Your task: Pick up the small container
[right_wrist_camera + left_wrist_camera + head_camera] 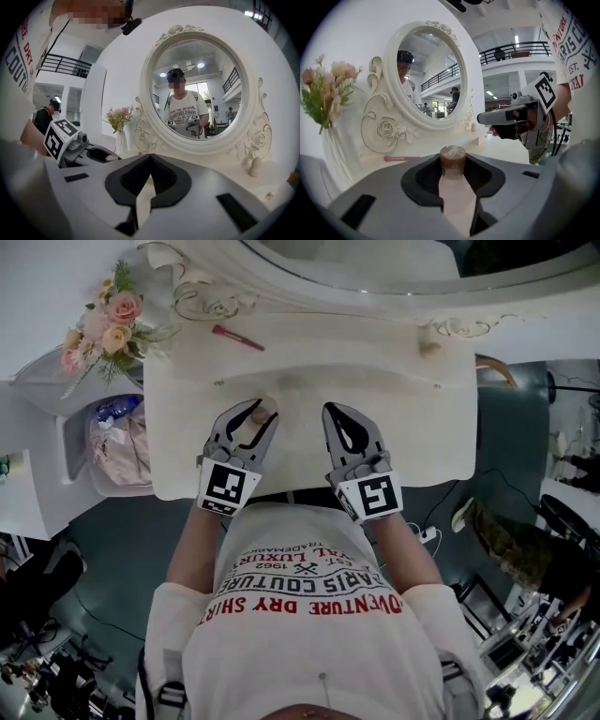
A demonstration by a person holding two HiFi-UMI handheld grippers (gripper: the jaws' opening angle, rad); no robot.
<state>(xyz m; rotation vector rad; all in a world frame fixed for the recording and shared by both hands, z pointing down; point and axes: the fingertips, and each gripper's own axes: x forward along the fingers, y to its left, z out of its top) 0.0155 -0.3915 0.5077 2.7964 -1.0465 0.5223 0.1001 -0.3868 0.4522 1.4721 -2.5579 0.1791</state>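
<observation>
The small container (453, 164) is a pale pink bottle with a brown cap. It stands between the jaws of my left gripper (453, 171), whose pads press its sides. In the head view the left gripper (255, 420) holds the container (262, 411) over the near middle of the white vanity table (309, 362). My right gripper (340, 418) hovers just to its right over the table. In the right gripper view its jaws (150, 161) meet at the tips with nothing between them. That view also shows the left gripper (89, 152) at the left.
A pink make-up brush (237, 337) lies at the back left of the table. A vase of pink flowers (108, 324) stands at the far left. An ornate oval mirror (429, 70) rises behind. A small beige knob-shaped item (430, 341) sits at the back right.
</observation>
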